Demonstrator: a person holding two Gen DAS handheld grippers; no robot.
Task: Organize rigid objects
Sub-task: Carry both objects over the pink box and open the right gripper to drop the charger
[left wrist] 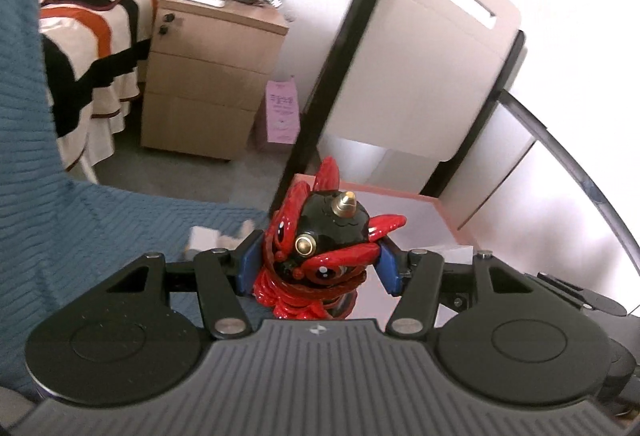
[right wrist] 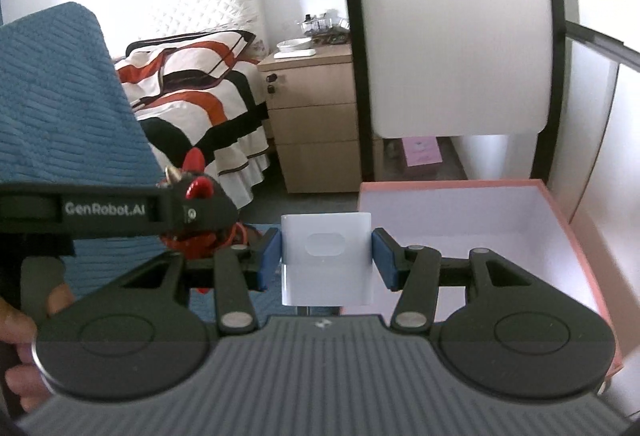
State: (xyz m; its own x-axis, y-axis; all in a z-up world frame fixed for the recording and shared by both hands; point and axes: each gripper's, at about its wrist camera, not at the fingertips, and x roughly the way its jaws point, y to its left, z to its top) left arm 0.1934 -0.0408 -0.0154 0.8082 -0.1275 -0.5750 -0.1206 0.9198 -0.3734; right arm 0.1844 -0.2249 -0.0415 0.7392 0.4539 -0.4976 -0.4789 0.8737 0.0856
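Observation:
My left gripper (left wrist: 318,266) is shut on a glossy red and black figurine (left wrist: 326,236) with brass studs; its blue pads (left wrist: 251,263) press both sides. In the right wrist view that same figurine (right wrist: 196,192) shows at the left, mostly hidden behind the other gripper's black body. My right gripper (right wrist: 325,258) is shut on a white box-shaped object (right wrist: 326,256) with an oval recess on its face. A pink open box (right wrist: 456,220) with a white inside lies just ahead and to the right; its corner (left wrist: 424,212) also shows behind the figurine.
A blue ribbed cloth (right wrist: 60,108) covers the surface at left. Beyond stand a white chair back (right wrist: 456,48), a wooden bedside cabinet (right wrist: 316,124) and a bed with a striped cover (right wrist: 188,88). A hand (right wrist: 24,320) grips the left handle.

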